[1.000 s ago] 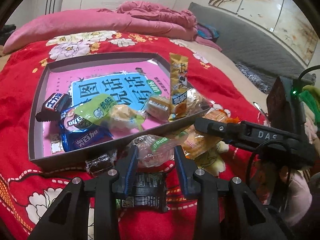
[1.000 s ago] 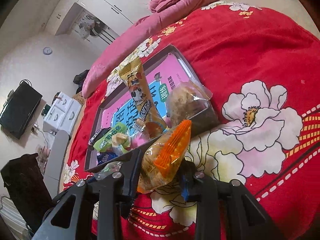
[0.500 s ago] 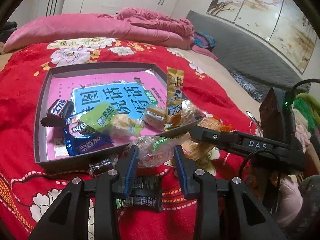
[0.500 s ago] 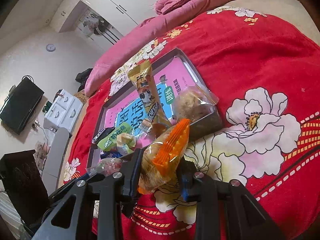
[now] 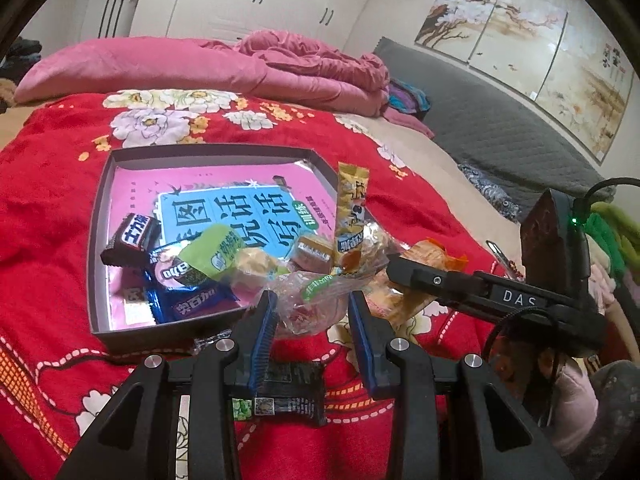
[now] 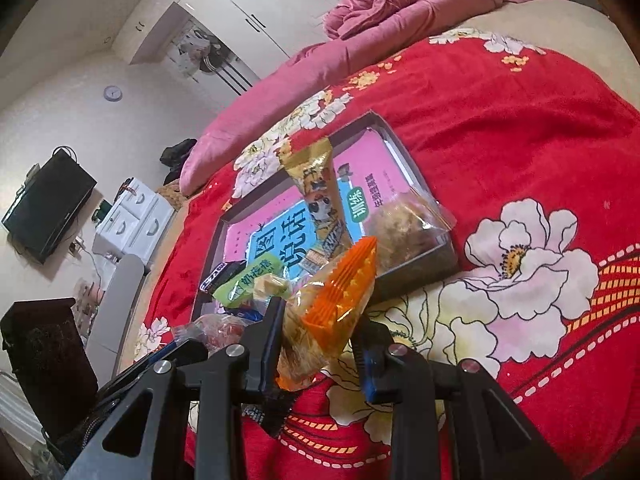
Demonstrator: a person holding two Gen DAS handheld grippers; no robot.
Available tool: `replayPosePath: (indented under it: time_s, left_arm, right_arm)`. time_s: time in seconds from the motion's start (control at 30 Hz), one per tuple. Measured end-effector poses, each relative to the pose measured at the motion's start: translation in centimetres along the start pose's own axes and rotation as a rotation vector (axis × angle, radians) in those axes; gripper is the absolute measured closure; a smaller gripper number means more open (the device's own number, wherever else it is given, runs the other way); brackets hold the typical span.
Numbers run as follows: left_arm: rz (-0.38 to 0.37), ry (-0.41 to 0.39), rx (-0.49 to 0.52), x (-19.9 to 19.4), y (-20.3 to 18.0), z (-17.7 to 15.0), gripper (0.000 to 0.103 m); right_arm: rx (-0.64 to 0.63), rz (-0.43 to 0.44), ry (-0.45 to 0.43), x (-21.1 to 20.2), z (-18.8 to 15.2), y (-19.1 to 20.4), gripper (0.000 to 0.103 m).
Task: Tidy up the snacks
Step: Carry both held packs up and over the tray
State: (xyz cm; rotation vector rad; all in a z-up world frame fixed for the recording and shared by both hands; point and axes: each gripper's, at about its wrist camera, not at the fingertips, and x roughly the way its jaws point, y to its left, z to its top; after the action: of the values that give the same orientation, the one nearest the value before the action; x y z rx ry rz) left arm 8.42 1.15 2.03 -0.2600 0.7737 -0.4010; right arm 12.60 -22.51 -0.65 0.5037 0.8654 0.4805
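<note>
Orange-ended packet [image 6: 336,312] clamped in the right gripper [image 6: 320,336]; only the left view shows the left gripper [image 5: 312,320] pinching a clear wrapper [image 5: 308,304].

My left gripper [image 5: 312,320] is a matte black frame of angular struts with triangular cut-outs, four silver round-headed screws sit across its knuckles, and each finger carries a ribbed blue pad [image 5: 262,336] on its inner face. My right gripper [image 6: 320,340] is built the same way, black with silver screws and a blue pad [image 6: 366,368] lining its finger; seen from the left camera its side bears white letters "DAS", a small screw, a looping black cable and a boxy dark unit with a green light. Low at the right edge I see a pale pink sleeve [image 5: 576,404].
</note>
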Motion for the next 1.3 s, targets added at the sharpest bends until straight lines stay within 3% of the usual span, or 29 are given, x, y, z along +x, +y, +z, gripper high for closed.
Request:
replayPosePath:
  time_s: [0.7, 1.3]
  left_arm:
    - [0.013, -0.069, -0.058, -2.0, 2.2, 1.2, 0.066]
    - [0.116, -0.151, -0.173, -4.6, 7.7, 2.7, 0.066]
  right_arm:
    - [-0.025, 0.024, -0.04, -1.0, 1.1, 1.7, 0.074]
    - [-0.072, 0.049, -0.069, -0.6, 2.8, 4.2, 0.074]
